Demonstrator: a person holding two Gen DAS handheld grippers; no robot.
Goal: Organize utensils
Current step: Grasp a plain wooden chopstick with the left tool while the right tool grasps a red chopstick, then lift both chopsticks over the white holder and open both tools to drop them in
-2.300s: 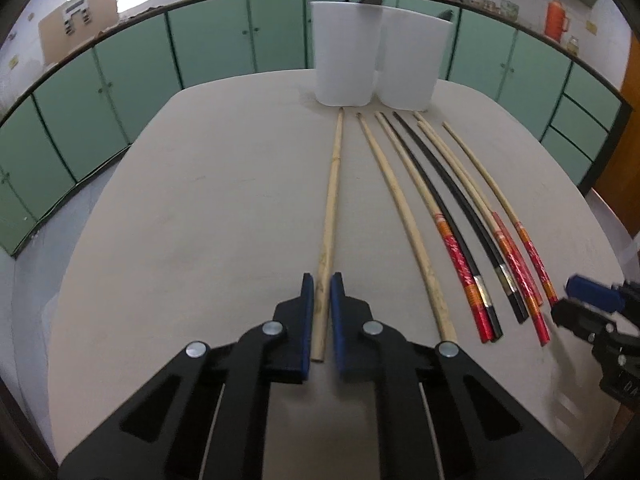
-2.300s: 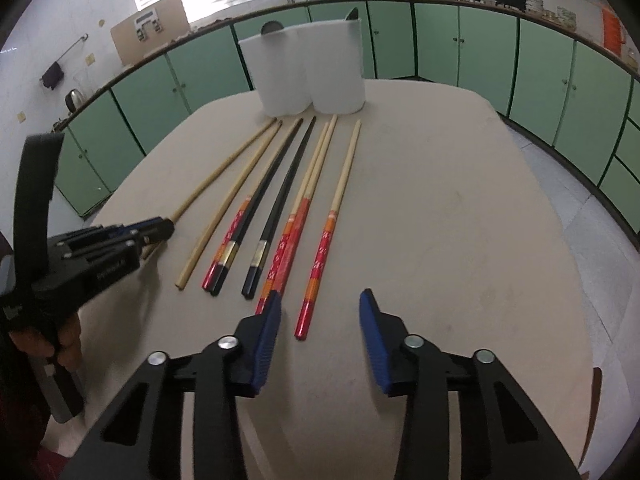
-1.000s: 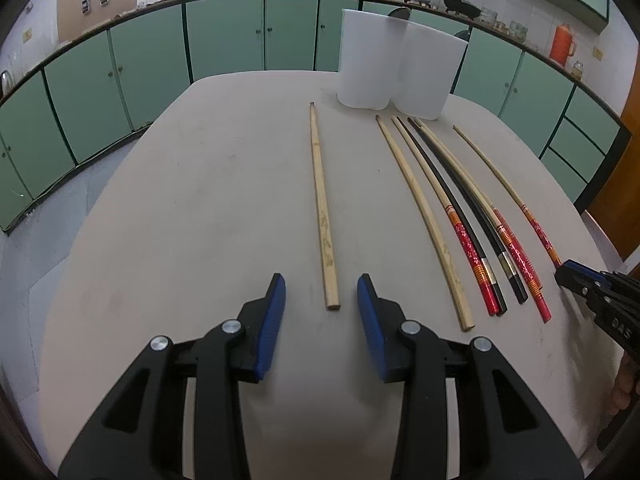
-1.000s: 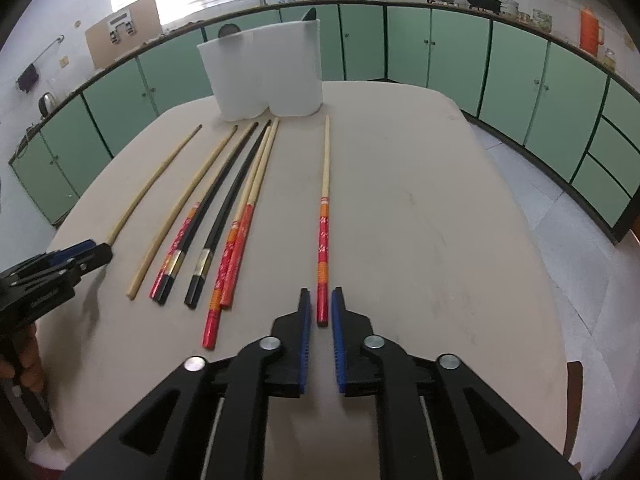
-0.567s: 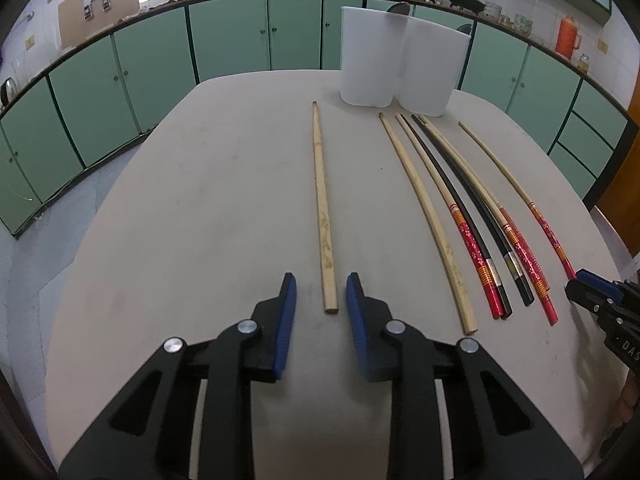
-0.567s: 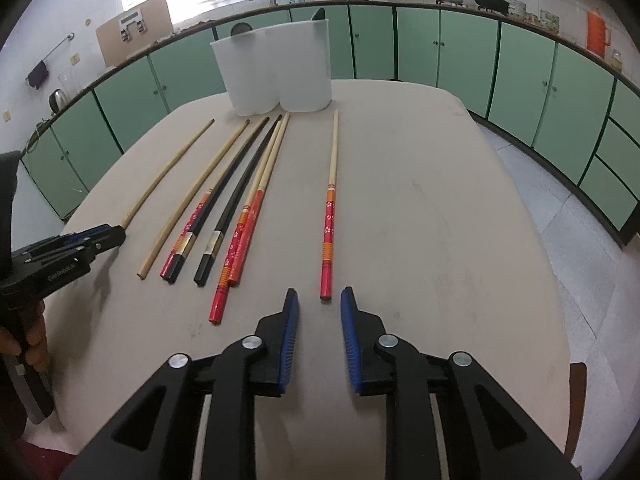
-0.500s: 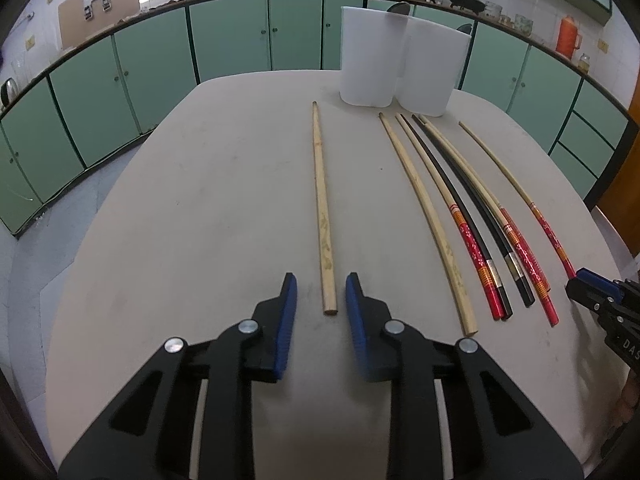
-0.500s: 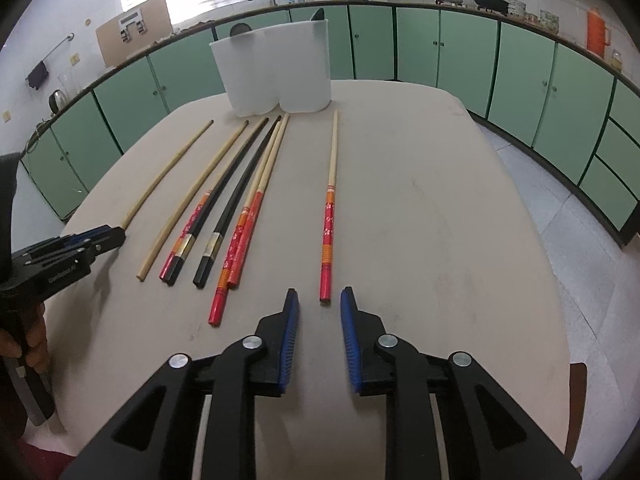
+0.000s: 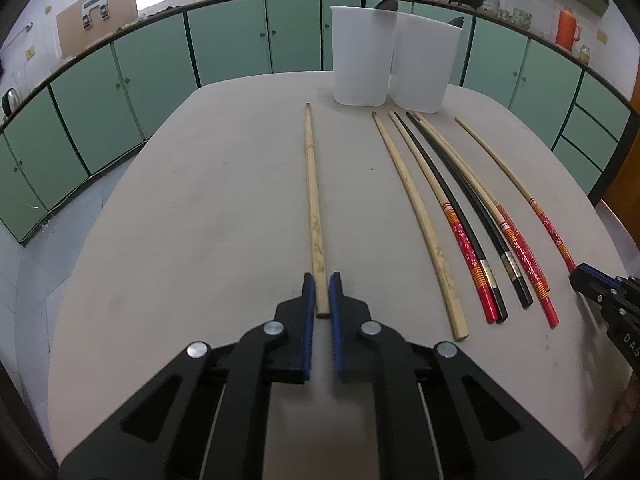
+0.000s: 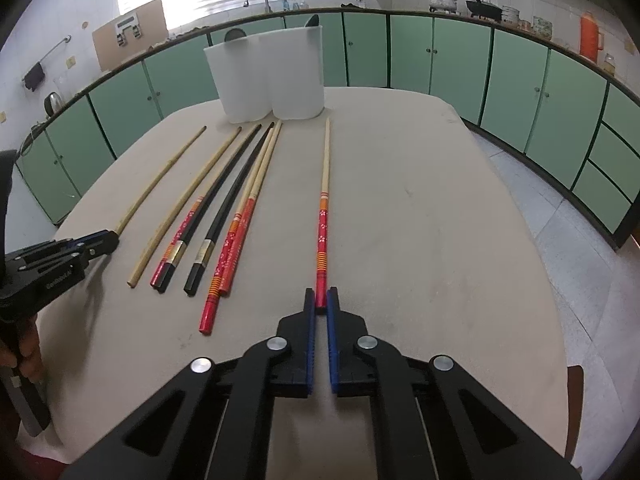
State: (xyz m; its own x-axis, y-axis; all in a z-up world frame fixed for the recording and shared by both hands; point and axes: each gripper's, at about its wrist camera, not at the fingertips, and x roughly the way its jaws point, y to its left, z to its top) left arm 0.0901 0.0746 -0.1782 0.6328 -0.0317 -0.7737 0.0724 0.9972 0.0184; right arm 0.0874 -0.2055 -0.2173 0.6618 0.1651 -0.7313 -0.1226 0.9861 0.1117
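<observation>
My left gripper (image 9: 321,282) is shut on the near end of a plain bamboo chopstick (image 9: 312,192) that lies on the table, set apart to the left of the row. My right gripper (image 10: 320,294) is shut on the red end of a red-and-bamboo chopstick (image 10: 325,196), set apart to the right. Between them lie several chopsticks side by side: one plain bamboo (image 9: 416,216), two black (image 9: 468,216), two red-ended (image 10: 236,248). Two white tubs (image 9: 392,68) stand at the far edge with dark utensils showing above their rims.
The beige table (image 9: 200,220) rounds off at its edges with floor below. Green cabinets (image 9: 228,40) ring the room. The right gripper shows at the right edge of the left wrist view (image 9: 600,292); the left gripper shows at the left of the right wrist view (image 10: 60,260).
Both grippers have moved forward and closed: the left onto the end of the plain bamboo chopstick, the right onto the red end of the separated chopstick. The chopsticks have not shifted.
</observation>
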